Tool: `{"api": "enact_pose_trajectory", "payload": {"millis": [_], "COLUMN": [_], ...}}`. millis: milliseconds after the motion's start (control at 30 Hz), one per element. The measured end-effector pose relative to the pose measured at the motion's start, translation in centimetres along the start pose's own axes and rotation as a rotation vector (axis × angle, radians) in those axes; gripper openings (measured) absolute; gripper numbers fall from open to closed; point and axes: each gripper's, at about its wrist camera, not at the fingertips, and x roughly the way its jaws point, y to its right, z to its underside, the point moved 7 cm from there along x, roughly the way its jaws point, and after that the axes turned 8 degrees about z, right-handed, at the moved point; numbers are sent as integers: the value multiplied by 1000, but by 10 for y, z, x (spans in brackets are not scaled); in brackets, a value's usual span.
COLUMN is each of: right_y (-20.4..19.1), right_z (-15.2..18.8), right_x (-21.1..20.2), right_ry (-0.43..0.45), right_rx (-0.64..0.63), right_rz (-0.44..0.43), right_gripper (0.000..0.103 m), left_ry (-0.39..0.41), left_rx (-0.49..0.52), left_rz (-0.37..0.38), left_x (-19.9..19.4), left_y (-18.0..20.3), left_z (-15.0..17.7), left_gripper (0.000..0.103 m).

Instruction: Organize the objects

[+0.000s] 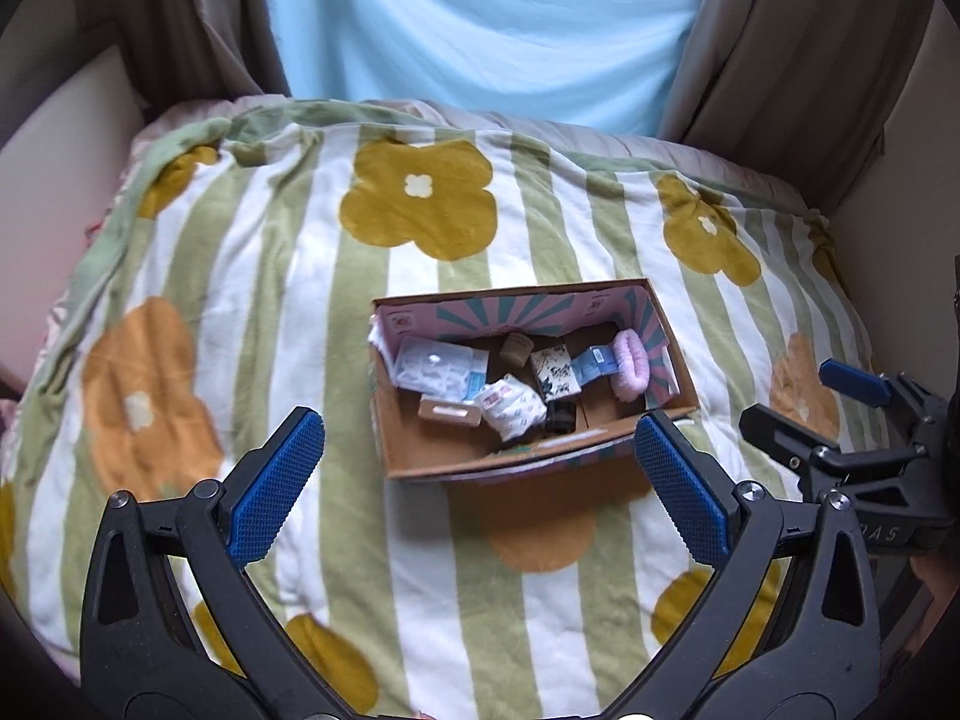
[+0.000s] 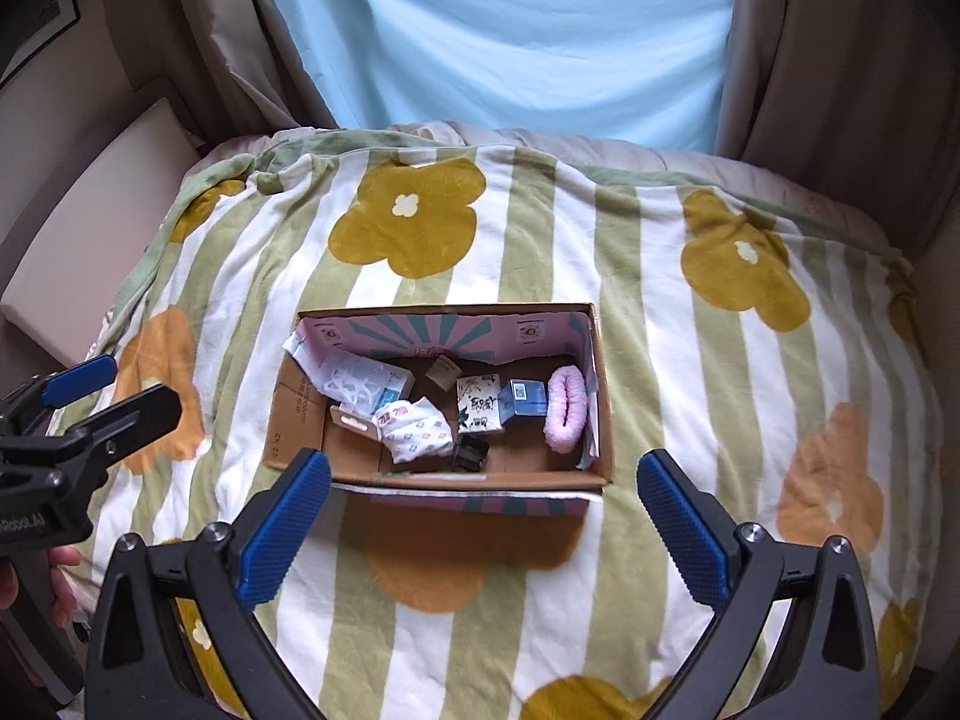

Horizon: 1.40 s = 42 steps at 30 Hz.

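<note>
An open cardboard box (image 1: pixel 420 456) (image 2: pixel 354 450) lies on the bed. Inside it are a pink fluffy ring (image 1: pixel 630 369) (image 2: pixel 566 414), a clear plastic pack (image 1: pixel 435 369) (image 2: pixel 360 387), a rolled white patterned cloth (image 1: pixel 513 408) (image 2: pixel 417 429), a white floral carton (image 1: pixel 555 369) (image 2: pixel 480 405), a blue packet (image 1: pixel 594 363) (image 2: pixel 528 399) and a small black item (image 1: pixel 561 417) (image 2: pixel 470 453). My left gripper (image 1: pixel 480 480) is open and empty, hovering near the box's front edge. My right gripper (image 2: pixel 483 519) is open and empty, also in front of the box; it shows in the left wrist view (image 1: pixel 804 399).
A green-and-white striped blanket with yellow and orange flowers (image 1: pixel 270 276) (image 2: pixel 660 312) covers the bed. Beige curtains (image 1: pixel 780 60) (image 2: pixel 840 60) and a light blue drape (image 1: pixel 480 18) hang behind. A white cushion (image 2: pixel 90 240) lies at the left.
</note>
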Motion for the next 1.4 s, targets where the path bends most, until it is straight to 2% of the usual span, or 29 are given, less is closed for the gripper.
{"api": "enact_pose_trajectory", "payload": {"millis": [167, 333, 1400], "right_y": [0, 4, 5], "right_z": [26, 37, 27], "right_x": [-20, -22, -29], "right_ry": [0, 6, 35], "right_rx": [17, 34, 43], "right_rz": [12, 22, 25], "right_gripper": [102, 102, 102], "left_ry": [23, 40, 44], "left_rx": [-20, -28, -29], "left_rz": [-25, -25, 7], "left_x": [-35, -41, -31], "left_y": [-2, -2, 11], "left_z": [32, 48, 34], "left_gripper": [103, 103, 103]}}
